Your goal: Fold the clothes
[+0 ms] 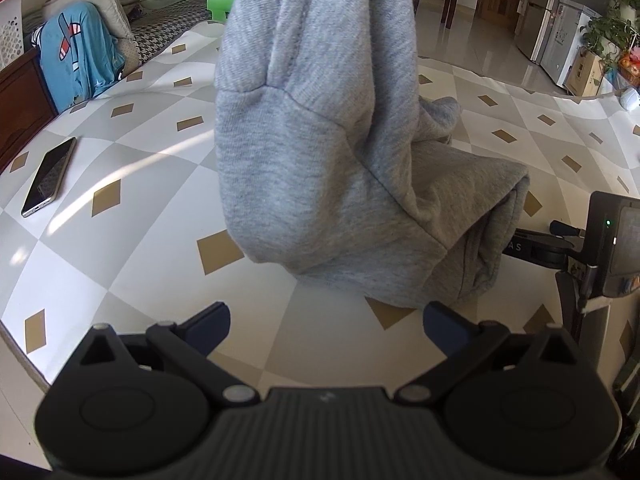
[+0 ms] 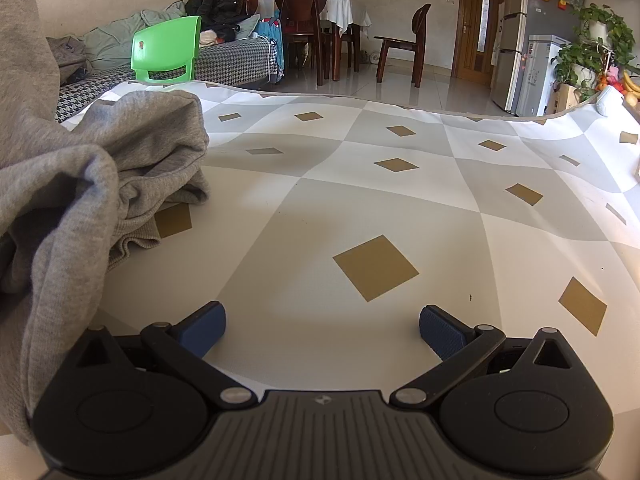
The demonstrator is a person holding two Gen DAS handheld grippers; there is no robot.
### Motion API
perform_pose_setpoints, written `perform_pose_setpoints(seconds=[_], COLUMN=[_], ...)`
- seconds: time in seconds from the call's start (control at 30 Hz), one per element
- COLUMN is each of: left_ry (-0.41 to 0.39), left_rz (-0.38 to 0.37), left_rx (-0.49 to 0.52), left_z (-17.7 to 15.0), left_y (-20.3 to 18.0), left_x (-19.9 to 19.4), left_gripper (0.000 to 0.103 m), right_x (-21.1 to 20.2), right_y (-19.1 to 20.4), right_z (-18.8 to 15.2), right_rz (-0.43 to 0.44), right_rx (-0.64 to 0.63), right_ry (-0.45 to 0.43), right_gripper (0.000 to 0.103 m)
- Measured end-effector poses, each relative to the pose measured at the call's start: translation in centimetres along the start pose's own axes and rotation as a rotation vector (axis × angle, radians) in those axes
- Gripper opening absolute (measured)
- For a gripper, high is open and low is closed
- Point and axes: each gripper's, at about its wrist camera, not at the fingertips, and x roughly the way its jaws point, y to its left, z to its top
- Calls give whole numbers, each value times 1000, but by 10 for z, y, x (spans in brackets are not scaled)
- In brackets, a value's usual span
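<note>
Both claws spread, pinching nothing: left claw [image 1: 326, 320], right claw [image 2: 322, 320]. Grey sweatshirt [image 1: 320, 152] hangs bunched, hem on counter [image 2: 400, 208], upper support unseen; likely awaiting regrasp.

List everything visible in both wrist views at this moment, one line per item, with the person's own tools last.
Sweatshirt: one, grey, bunched on the table, its upper part hanging from above the frame.
Table: one, white and grey checks with tan diamonds.
Phone: one, dark screen, flat on the table's left side.
Plastic chair: one, green, behind the table.
Blue garment: one, with red and white print, draped at far left.
Wooden chairs: at least two, dark brown, near the dining table.
Refrigerator: one, silver, far right.
Left tool: open, empty, before the sweatshirt.
Right tool: open, empty, over bare table.
</note>
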Motion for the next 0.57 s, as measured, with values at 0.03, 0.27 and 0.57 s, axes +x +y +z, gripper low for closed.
perform_pose_setpoints(seconds=[0.03, 0.27, 0.57], left_ry=[4, 26, 30], left_rz=[-7, -20, -16], left_rx=[-4, -10, -9], left_z=[0, -3, -5], left_y=[0, -3, -3], left_x=[1, 6, 8], left_gripper=[103, 103, 103], right_x=[0, 0, 0], right_y=[0, 0, 0], right_z=[0, 0, 0], right_rz=[0, 0, 0], right_rx=[0, 0, 0], right_ry=[0, 0, 0], right_gripper=[103, 103, 103])
